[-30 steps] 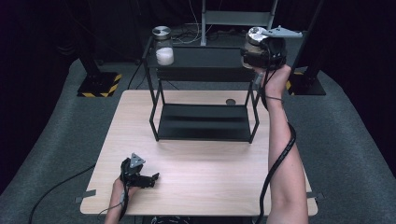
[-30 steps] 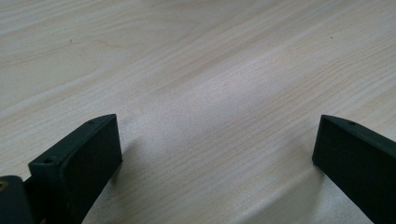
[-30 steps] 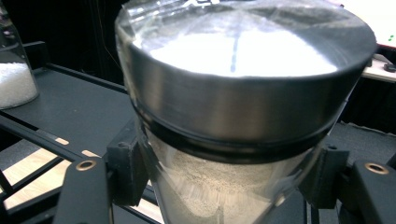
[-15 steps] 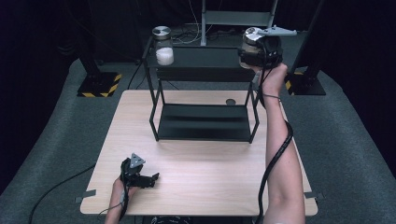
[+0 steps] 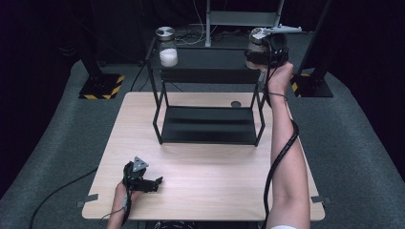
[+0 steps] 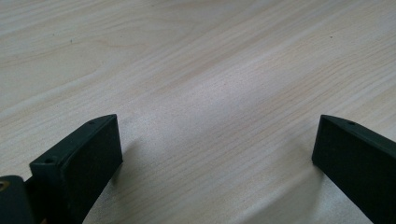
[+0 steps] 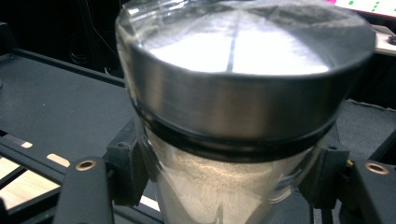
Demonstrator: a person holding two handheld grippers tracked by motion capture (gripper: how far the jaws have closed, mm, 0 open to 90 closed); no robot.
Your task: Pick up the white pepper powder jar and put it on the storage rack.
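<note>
My right gripper [image 5: 263, 52] is shut on a glass jar [image 5: 255, 46] with a metal lid [image 7: 243, 93] and sandy powder inside, the jaws clamping the glass body under the lid [image 7: 224, 186]. It holds the jar at the right end of the black shelf's top tier [image 5: 210, 59]; whether the jar's base touches the tier is hidden. A second lidded jar [image 5: 167, 47], half full of white powder, stands at the top tier's left end. My left gripper [image 5: 155, 182] rests on the wooden table [image 5: 215, 176] near its front left, open with nothing between its jaws [image 6: 217, 149].
The black two-tier shelf has a lower tier [image 5: 207, 125] on the table's far half, framed by thin legs. A small dark round object [image 5: 235, 104] lies on the table behind the shelf's right side. Black stands and cables surround the table.
The right gripper has drifted slightly left and down with the jar, closer to the shelf's top tier. The left gripper has stayed where it was.
</note>
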